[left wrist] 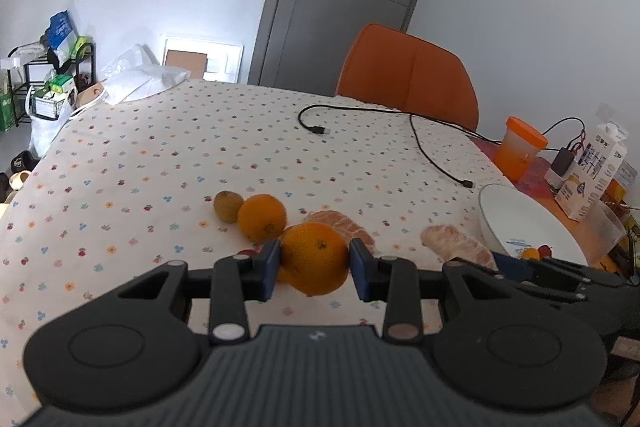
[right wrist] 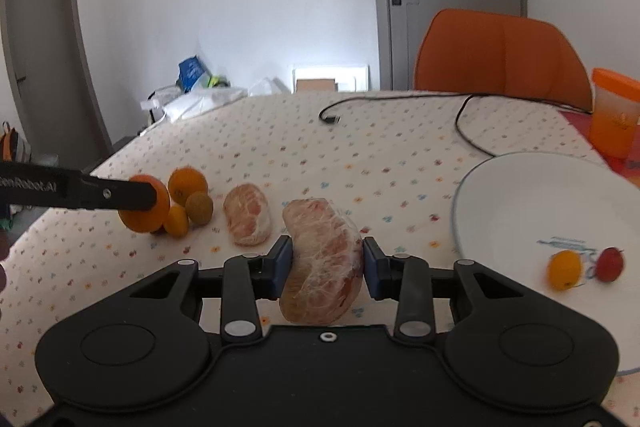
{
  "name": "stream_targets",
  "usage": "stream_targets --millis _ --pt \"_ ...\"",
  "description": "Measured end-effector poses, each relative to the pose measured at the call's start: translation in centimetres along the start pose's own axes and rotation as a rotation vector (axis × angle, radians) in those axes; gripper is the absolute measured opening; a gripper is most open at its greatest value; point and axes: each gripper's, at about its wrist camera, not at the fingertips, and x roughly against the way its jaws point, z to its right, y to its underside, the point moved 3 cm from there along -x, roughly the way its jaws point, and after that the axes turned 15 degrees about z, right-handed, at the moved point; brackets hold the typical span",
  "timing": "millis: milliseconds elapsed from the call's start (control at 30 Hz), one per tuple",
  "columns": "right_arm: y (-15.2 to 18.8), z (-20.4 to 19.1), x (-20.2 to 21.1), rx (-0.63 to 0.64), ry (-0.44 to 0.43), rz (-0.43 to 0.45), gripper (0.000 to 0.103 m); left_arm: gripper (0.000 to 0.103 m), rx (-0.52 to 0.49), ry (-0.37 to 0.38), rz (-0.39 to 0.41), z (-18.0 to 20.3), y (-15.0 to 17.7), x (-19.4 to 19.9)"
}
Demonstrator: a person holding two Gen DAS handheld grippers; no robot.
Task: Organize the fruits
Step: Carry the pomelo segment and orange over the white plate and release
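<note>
My left gripper (left wrist: 314, 263) is shut on an orange (left wrist: 316, 257), held just above the dotted tablecloth. Behind it lie a second orange (left wrist: 262, 217), a kiwi (left wrist: 228, 206) and a peeled pomelo piece (left wrist: 340, 225). My right gripper (right wrist: 325, 267) is shut on another peeled pomelo piece (right wrist: 324, 261), which also shows in the left wrist view (left wrist: 456, 243). A white plate (right wrist: 532, 199) to the right holds a small yellow-orange fruit (right wrist: 564, 269) and a small red fruit (right wrist: 609, 263). The left gripper's finger (right wrist: 100, 191) shows at left over its orange (right wrist: 146, 215).
A black USB cable (left wrist: 420, 143) runs across the far table. An orange cup (left wrist: 520, 147) and a milk carton (left wrist: 596, 167) stand at the right. An orange chair (left wrist: 408, 75) is behind the table. A small orange fruit (right wrist: 177, 221) lies by the kiwi (right wrist: 199, 207).
</note>
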Motion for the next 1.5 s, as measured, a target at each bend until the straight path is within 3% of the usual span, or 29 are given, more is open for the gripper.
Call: stream_targets --millis 633,1500 --pt "-2.5 4.6 5.7 -0.045 0.094 0.139 0.035 0.036 -0.079 0.121 0.017 7.4 -0.3 -0.9" --pt "-0.2 11.8 8.1 -0.133 0.247 0.165 0.035 0.036 -0.191 0.211 -0.007 15.8 0.8 -4.6"
